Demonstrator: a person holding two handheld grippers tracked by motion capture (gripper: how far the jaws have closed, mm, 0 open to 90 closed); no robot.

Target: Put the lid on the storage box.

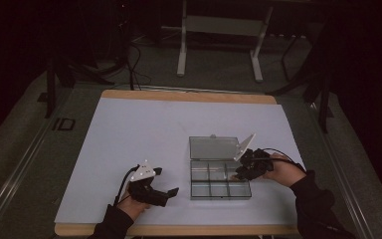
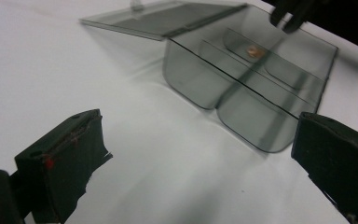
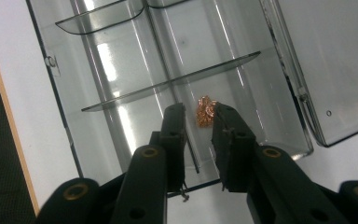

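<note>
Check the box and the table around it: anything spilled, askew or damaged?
Nothing stands out. The clear compartment box sits square on the white mat, lid laid open, and the small copper piece lies inside one compartment by the right gripper.

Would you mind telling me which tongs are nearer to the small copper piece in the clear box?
Right. The right tongs sit over the copper piece inside the clear box; the left tongs rest on the table, outside the box.
</note>
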